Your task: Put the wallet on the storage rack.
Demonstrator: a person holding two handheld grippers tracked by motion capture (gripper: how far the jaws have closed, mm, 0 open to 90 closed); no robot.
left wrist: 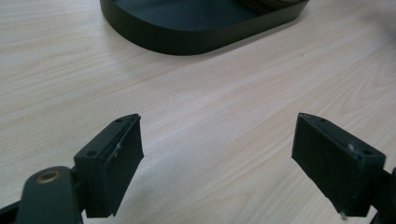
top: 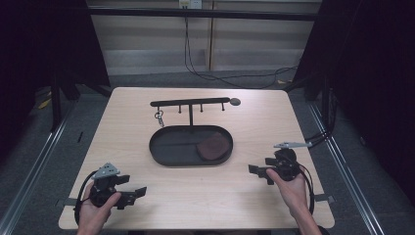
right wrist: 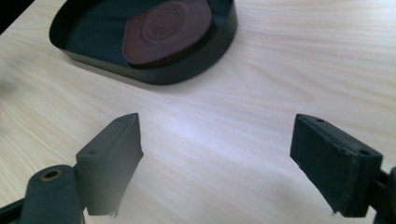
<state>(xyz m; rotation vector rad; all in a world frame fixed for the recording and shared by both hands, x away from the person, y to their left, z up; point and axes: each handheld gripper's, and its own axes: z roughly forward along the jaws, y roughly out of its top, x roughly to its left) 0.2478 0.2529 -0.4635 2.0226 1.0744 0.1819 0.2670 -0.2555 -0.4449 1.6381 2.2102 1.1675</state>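
A black oval tray [top: 166, 155] lies at the middle of the wooden table, and a dark brown leather pouch [top: 213, 146] rests in its right end. Behind it stands a black rack with pegs [top: 190, 103]; a key ring [top: 159, 117] hangs from its left peg. My left gripper [top: 138, 193] sits near the front left edge, open, jaws empty. My right gripper [top: 255, 172] is at the front right, open and empty. The left gripper view has the tray [left wrist: 187, 39] ahead of the gripper [left wrist: 217, 154]. The right gripper view has the tray [right wrist: 196, 65] and pouch [right wrist: 166, 30] beyond the gripper [right wrist: 217, 156].
Bare wood lies between both grippers and the tray. The table's front edge [top: 195, 227] runs just below the hands. Metal rails [top: 39, 156] flank the table on the floor, and cables [top: 215, 76] trail behind it.
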